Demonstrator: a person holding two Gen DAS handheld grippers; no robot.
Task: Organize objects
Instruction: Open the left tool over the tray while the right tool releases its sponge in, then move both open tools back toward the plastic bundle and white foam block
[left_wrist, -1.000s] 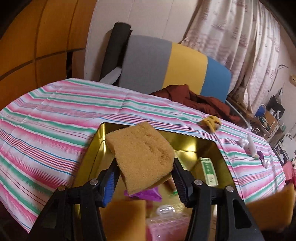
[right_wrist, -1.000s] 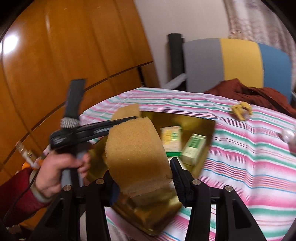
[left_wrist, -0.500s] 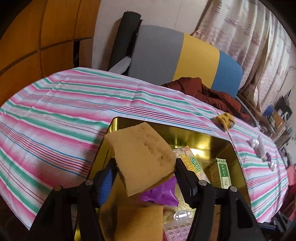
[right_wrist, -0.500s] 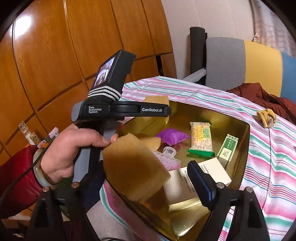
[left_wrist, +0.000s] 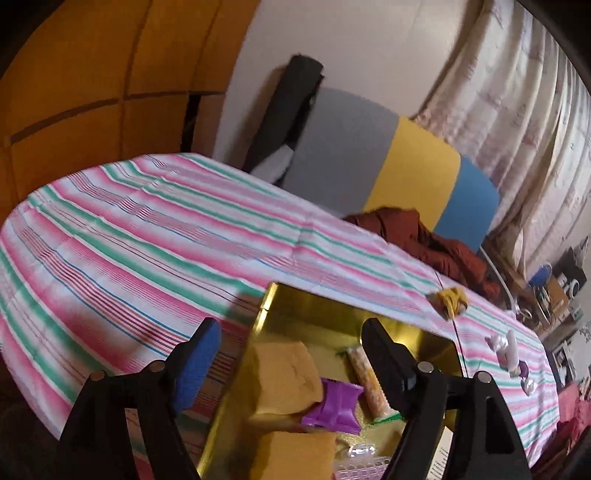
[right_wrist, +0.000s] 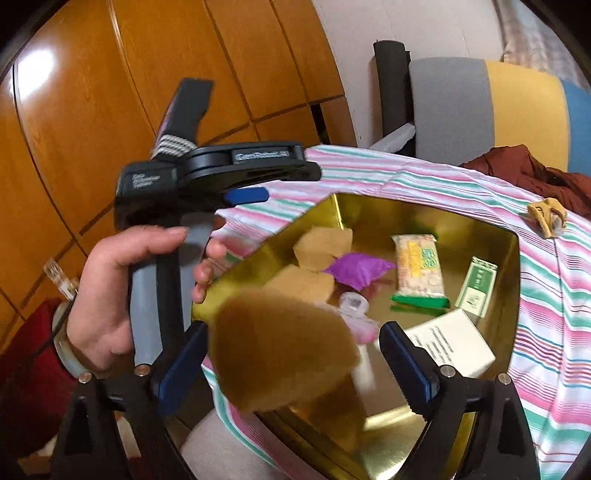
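Gold tin (right_wrist: 511, 266) on striped bench (left_wrist: 155, 236), both claws opening, gripping nothing.
Tin holds sponges (right_wrist: 323, 242), purple pouch (right_wrist: 356, 269), cracker pack (right_wrist: 419, 269), green box (right_wrist: 476, 282), white box (right_wrist: 452, 341), clear pink clip (right_wrist: 354, 306). Left claw (left_wrist: 291, 354) spread wide above one sponge. Right claw (right_wrist: 291, 363) wide; blurred sponge (right_wrist: 280, 347) loose between its pads, at tin's near edge. Yellow clip (right_wrist: 546, 218) outside, toward bench's far edge.

Both grippers tilt downward, jaws opening wide: the left gripper (left_wrist: 291, 363) empty, gripped by a bare hand (right_wrist: 110, 295); the right gripper (right_wrist: 295, 354) squeezing nothing.
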